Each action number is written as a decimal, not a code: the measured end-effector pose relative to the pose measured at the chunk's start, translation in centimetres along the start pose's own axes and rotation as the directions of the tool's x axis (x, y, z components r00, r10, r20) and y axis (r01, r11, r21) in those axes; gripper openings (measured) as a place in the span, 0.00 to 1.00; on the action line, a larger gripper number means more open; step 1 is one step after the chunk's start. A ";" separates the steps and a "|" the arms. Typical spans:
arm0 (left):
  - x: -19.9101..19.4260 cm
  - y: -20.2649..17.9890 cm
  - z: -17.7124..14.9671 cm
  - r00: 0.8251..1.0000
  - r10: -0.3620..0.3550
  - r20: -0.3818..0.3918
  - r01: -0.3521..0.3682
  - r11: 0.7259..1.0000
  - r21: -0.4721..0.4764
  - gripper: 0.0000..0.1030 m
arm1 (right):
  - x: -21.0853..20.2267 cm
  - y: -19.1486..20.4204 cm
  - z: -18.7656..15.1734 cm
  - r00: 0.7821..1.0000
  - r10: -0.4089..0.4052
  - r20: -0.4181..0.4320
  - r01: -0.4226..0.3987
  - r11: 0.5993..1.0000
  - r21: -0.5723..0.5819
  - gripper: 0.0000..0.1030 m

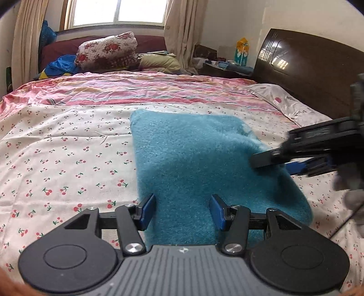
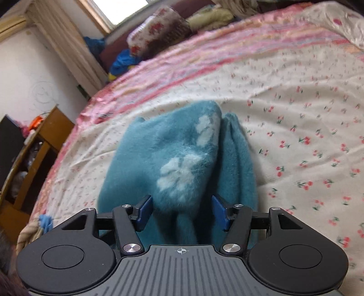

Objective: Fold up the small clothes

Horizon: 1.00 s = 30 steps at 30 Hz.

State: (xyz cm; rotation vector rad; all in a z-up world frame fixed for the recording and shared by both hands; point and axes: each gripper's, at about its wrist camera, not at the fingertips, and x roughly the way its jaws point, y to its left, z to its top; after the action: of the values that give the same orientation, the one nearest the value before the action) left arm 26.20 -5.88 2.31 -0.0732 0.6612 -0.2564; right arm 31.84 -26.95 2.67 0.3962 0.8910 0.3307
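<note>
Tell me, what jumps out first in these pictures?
A fluffy teal garment lies in the middle of a bed whose cherry-print sheet fills the foreground. Both sets of tongs gape open right over it: the left tongs above its near edge, and the right tongs at its side, where a fold shows pale paw prints. Behind, a floral pillow sits under a bright window.
</note>
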 end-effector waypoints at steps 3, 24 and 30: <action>-0.5 0.4 0.3 1.000 0.009 0.013 -0.009 1.000 -0.001 0.54 | 1.7 -0.1 0.1 1.000 0.019 -0.014 -0.019 1.000 0.022 0.55; 2.5 0.0 1.1 1.000 -0.022 -0.003 0.021 0.998 -0.065 0.67 | -0.8 -5.2 -2.1 0.992 -0.043 0.116 0.029 0.993 0.117 0.24; 2.1 -0.2 0.9 1.000 -0.004 -0.022 0.003 0.999 -0.044 0.67 | -1.9 -4.1 -1.8 0.994 -0.044 0.098 0.036 0.995 0.091 0.32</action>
State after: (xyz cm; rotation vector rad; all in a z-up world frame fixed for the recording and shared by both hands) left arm 28.34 -6.67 1.78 -0.1142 0.6891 -0.2466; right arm 29.77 -31.07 1.07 0.4731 0.8163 0.2325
